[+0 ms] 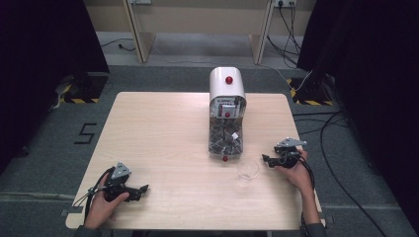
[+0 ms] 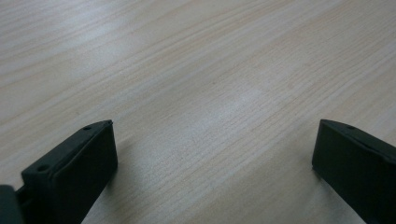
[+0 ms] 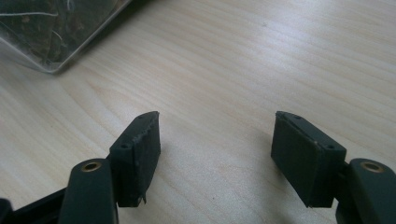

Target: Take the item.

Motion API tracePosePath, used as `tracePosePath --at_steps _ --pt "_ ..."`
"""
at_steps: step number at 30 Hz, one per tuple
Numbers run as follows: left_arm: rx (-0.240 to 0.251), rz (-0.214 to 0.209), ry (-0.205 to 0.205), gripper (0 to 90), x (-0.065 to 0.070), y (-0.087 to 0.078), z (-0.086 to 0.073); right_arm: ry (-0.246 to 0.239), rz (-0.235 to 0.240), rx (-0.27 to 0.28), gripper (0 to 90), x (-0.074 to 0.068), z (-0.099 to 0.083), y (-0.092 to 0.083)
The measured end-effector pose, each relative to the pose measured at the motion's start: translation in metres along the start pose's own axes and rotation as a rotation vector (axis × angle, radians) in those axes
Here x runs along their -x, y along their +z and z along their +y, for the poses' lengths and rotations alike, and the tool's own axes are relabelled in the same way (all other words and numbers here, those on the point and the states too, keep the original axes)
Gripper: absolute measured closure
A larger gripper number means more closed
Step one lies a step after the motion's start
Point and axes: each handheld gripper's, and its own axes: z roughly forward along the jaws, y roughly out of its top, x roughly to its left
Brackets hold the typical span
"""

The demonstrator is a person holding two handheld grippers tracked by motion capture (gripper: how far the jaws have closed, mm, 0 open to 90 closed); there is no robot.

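At about seven o'clock on the table (image 1: 163, 128), low and near the front edge, the left gripper (image 1: 143, 189) sits in the person's left hand (image 1: 101, 205), its jaws pointing toward three o'clock along the wood. In the left gripper view its two black jaws stand wide apart with nothing between them, only bare pale wood grain running past them; whether they touch the tabletop I cannot tell. A cable trails from this gripper back toward the person. Across the table at about four o'clock, the right gripper (image 1: 267, 159) is held in the right hand (image 1: 296, 173), a grey three-cornered plate on top, jaws aimed toward nine o'clock. In the right gripper view (image 3: 215, 144) its jaws are also spread wide and grip nothing, with wood showing in the gap. Just beside this gripper, toward the table's middle at about five o'clock, stands a clear cup (image 1: 247, 171), upright and apart from the jaws. Beyond the cup, at twelve o'clock from the table's centre, stands a dispenser (image 1: 227, 113) with a white rounded top bearing a red knob (image 1: 229, 79), and a transparent lower bin holding dark, mixed pieces too small to identify; a small red piece sits at its foot, near the cup. A corner of that clear bin (image 3: 56, 32) appears at the upper left of the right gripper view, well ahead of the jaws. The two grippers are well apart from each other.
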Motion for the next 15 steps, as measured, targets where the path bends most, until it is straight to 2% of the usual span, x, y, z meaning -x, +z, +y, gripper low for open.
tracePosePath --at_steps 6,10,15 --pt "0.0 0.0 0.0 0.0 0.0 0.0 0.0 -0.002 0.008 -0.002 32.0 0.0004 0.0003 0.0002" --pt "0.0 0.0 0.0 0.0 0.0 0.0 0.0 0.025 0.018 0.005 32.4 0.0024 0.0013 0.0009" --pt "0.0 0.0 0.0 0.0 0.0 0.0 0.0 0.029 0.012 0.021 33.8 0.0027 0.0058 -0.0023"
